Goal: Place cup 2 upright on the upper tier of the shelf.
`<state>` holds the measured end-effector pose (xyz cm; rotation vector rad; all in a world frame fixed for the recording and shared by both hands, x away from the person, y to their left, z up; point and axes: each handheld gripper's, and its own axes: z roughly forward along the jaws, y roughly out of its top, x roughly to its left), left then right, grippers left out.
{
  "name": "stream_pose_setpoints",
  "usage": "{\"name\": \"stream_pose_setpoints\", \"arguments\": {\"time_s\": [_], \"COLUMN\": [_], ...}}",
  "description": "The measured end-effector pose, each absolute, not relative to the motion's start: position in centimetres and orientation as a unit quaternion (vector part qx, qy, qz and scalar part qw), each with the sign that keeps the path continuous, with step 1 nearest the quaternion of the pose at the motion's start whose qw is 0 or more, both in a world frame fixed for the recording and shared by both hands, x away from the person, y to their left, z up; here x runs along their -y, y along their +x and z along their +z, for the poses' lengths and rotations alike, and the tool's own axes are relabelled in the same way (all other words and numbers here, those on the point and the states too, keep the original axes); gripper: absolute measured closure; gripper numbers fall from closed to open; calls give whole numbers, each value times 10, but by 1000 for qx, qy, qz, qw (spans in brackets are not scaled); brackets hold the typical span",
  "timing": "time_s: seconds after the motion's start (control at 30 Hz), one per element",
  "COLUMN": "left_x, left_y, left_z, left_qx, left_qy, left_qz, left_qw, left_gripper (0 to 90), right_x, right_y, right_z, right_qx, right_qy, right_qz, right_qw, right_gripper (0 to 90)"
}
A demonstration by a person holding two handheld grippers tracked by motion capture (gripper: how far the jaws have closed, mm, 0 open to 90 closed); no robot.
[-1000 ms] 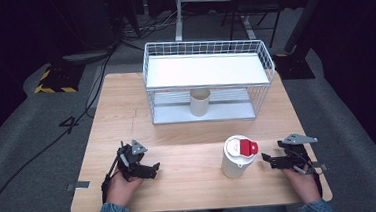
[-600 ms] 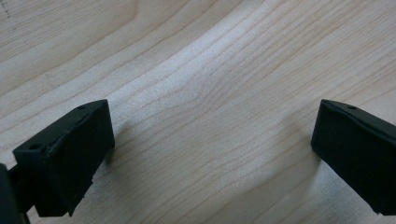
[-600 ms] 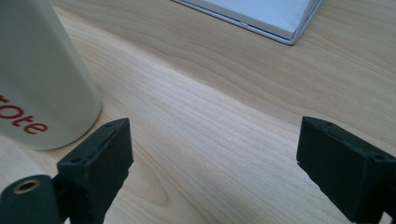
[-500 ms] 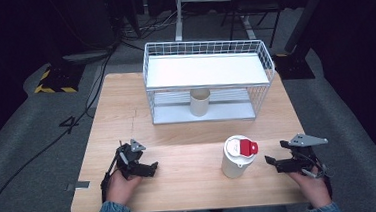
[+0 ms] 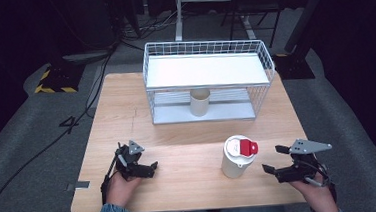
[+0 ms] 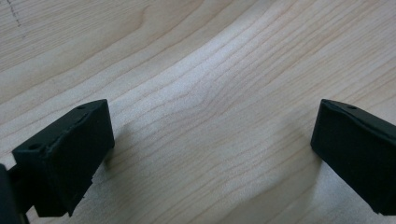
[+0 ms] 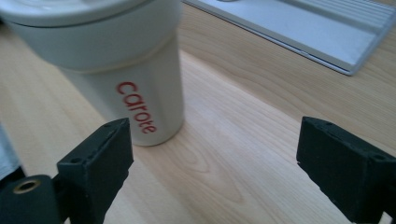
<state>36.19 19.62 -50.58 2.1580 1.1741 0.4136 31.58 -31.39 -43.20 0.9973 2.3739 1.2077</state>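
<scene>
On the counter [image 5: 188, 136], both hand-held grippers, left [image 5: 139, 165] and right [image 5: 280, 162], rest wide open and empty; likely next, the right closes on the nearby cup [image 5: 237, 156].

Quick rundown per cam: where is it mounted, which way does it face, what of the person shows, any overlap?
High view: above the person's side, facing forward and down on the table; wire rack, both hands, left tool, right tool.
Left gripper view: on the left tool, facing bare tabletop between open jaws.
Right gripper view: on the right tool, facing the cup.
Shared: the cup, high and right gripper views.
</scene>
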Motion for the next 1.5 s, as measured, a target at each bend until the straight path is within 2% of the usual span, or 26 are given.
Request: {"name": "stream_pose_setpoints", "arguments": {"time_s": [0.3,0.63,1.03,1.33,1.5], "left_x": [-196,-194,-193,-193,-193], "left_y": [362,362,361,361,361], "left_z": [-505,-506,-506,-506,-506], "left_qx": [-454,-460,-464,-466,-466], "left_qy": [818,813,811,810,810], "left_qz": [157,163,163,163,163], "left_qw": [317,317,317,316,316], "left_gripper": [0,0,0,0,0], "right_x": [295,270,254,241,234], "right_y": [304,308,319,325,325], "right_z": [-426,-442,-452,-463,-471], "right_qx": [-832,-831,-822,-817,-808], "right_qy": [308,300,291,284,278], "right_qz": [447,454,472,484,496], "right_qw": [119,118,126,130,155], "right_gripper": [109,53,51,11,2]}}
